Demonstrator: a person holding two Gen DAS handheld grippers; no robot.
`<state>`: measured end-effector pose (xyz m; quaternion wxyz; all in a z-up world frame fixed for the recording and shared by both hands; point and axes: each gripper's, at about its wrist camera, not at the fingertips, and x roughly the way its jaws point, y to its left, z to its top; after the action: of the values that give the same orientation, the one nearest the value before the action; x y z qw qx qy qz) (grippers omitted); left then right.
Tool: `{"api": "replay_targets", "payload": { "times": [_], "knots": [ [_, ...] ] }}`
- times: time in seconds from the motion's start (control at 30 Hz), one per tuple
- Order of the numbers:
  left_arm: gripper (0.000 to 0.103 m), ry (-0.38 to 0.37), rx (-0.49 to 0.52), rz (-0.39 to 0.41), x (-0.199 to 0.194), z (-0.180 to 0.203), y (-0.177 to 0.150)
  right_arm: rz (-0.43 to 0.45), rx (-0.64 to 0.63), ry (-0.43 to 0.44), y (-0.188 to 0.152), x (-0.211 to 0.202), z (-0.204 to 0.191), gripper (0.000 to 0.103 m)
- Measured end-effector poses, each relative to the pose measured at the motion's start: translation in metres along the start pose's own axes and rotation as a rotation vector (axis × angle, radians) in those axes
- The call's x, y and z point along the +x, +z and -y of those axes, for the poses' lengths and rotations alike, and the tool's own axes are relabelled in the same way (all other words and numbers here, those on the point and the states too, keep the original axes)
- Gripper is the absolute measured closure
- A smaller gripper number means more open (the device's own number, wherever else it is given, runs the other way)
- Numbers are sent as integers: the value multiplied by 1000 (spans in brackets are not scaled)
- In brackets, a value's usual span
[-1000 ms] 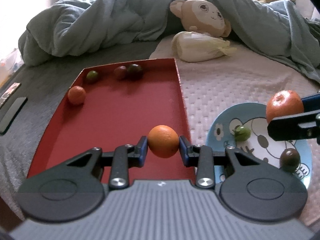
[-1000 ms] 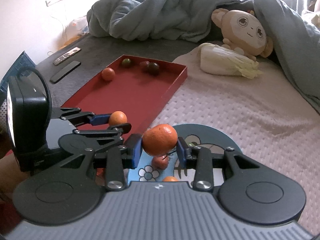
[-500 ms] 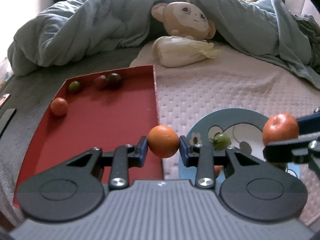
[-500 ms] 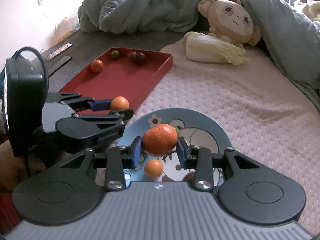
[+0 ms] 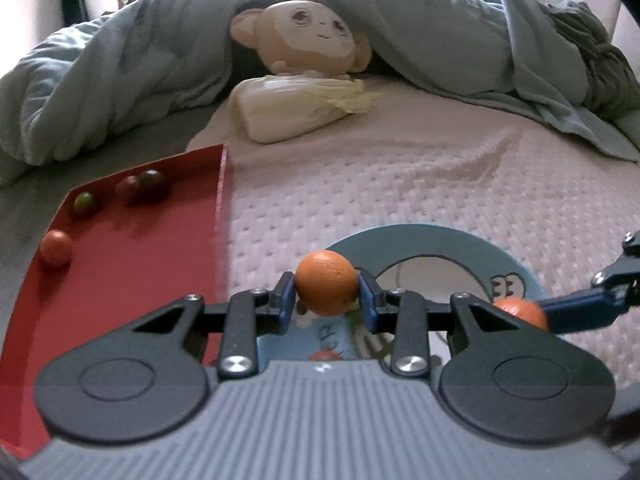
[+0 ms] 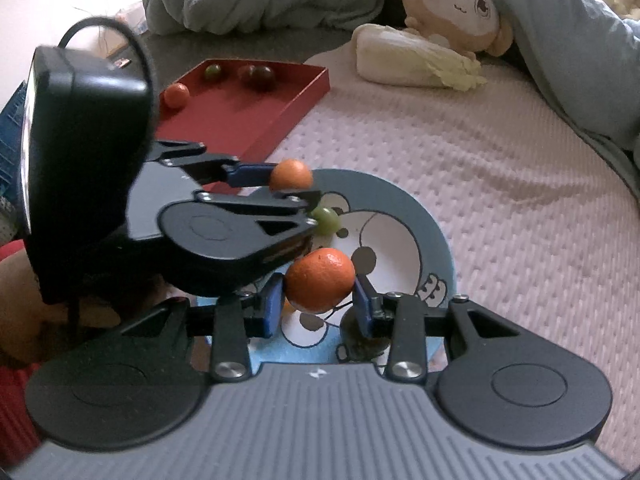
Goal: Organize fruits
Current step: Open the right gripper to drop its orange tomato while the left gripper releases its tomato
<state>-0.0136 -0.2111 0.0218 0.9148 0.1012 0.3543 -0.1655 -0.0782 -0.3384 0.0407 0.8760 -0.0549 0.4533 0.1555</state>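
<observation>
Left gripper [image 5: 327,301] jaws clamp orange [image 5: 326,282]; right gripper [image 6: 318,301] jaws clamp tangerine [image 6: 320,278] (above plate [image 6: 434,236]).

A plush monkey [image 5: 312,36] lay at the head of the bed, its face partly under a grey-blue duvet [image 5: 120,80]. A toy cabbage [image 5: 296,106] lay just in front of the monkey, on a pale quilted mattress cover [image 5: 400,184]. In the right wrist view, the monkey [image 6: 452,4] and cabbage [image 6: 412,60] lay in the same arrangement. A blue crate [image 6: 10,140] stood at the left edge.
</observation>
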Motion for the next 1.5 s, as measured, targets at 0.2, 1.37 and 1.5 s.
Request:
{"api": "replay_targets", "payload": {
  "times": [0.2, 1.37, 1.5],
  "knots": [
    [66, -12, 24, -10, 8, 9, 1, -35, 1, -14, -1, 7, 2, 61],
    [50, -33, 46, 28, -1, 15, 10, -54, 37, 1, -2, 12, 8, 44],
    [48, -37, 36, 39, -4, 13, 13, -48, 39, -10, -1, 12, 8, 40]
  ]
}}
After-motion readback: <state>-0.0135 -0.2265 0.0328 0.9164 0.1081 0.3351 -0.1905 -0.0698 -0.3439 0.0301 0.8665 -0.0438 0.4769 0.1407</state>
